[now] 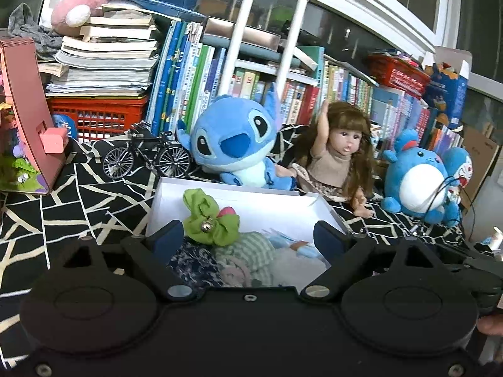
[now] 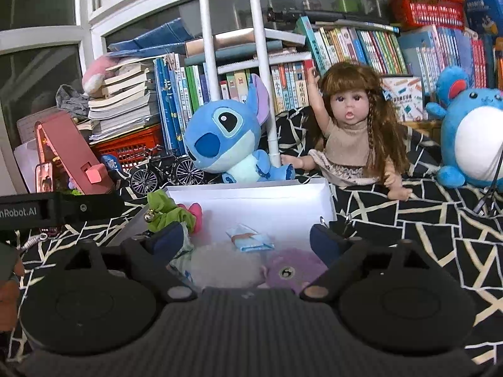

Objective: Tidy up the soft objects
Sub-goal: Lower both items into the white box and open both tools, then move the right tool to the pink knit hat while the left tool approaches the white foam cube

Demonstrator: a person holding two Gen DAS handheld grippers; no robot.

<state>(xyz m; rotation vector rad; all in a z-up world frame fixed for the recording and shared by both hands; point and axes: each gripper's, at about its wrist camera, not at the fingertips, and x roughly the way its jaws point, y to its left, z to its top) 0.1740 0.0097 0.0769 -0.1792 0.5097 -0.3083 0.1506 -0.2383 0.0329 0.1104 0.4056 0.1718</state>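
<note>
Both the left gripper (image 1: 248, 235) and the right gripper (image 2: 248, 235) have fingers spread wide, holding nothing, above the white box (image 1: 267, 207); green scrunchie (image 1: 209, 216) at 11 o'clock.

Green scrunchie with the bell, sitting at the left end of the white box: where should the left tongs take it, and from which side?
Probably grip the bunched fabric of the green scrunchie just above its bell. It is piled high on the other soft items, near the wall of the white box, so come from above with the open left tongs.
</note>
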